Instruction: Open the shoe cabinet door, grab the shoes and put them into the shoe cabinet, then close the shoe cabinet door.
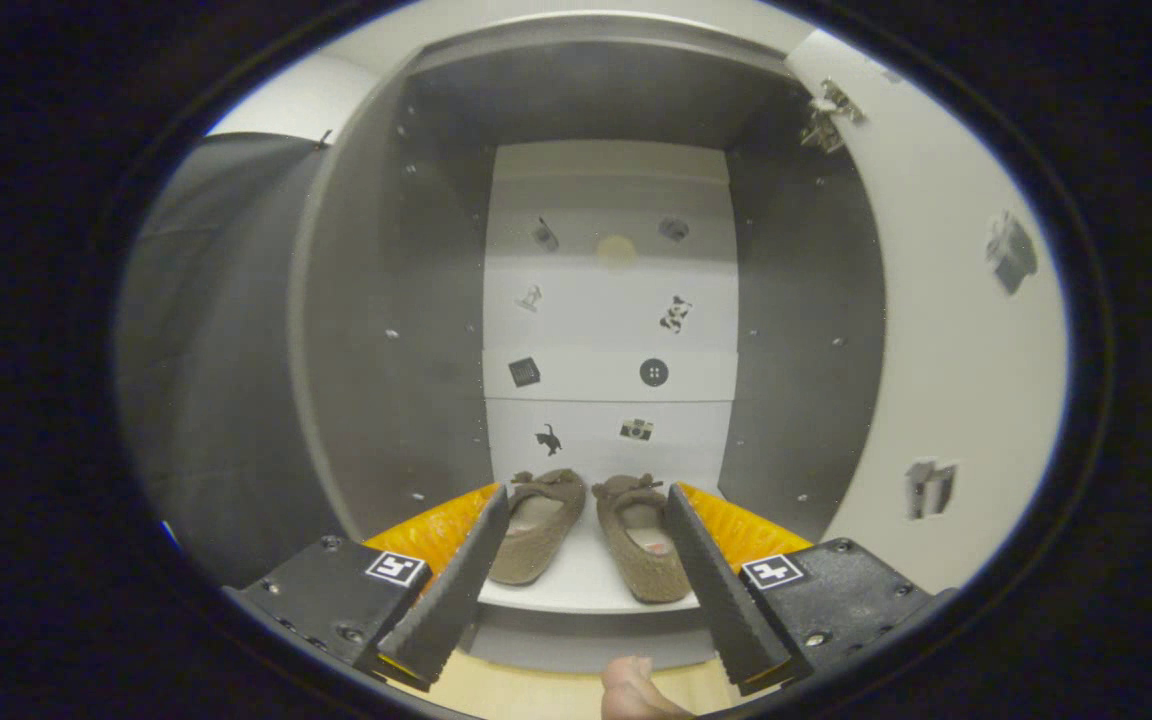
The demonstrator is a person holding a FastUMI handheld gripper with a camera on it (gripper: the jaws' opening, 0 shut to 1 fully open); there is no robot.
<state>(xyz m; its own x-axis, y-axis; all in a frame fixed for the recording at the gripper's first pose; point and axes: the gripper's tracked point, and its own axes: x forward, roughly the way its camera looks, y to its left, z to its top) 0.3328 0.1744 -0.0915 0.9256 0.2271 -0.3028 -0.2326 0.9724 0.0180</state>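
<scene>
The shoe cabinet [416, 300] stands open in front of me, with grey inner walls and a white back panel carrying small stickers. Two brown flat shoes, the left one [539, 525] and the right one [644, 540], lie side by side on the white bottom shelf [584, 585], toes toward the back. My gripper [586, 495] is open, its two black fingers spread wide just in front of the shelf, with both shoes showing between them and untouched. The white cabinet door [946, 350] is swung open on the right, its hinge [829, 115] at the top.
A dark curved panel [216, 350] lies left of the cabinet. Pale wooden floor [526, 690] shows below the shelf edge. A fingertip [636, 690] of a person pokes in at the bottom between the fingers.
</scene>
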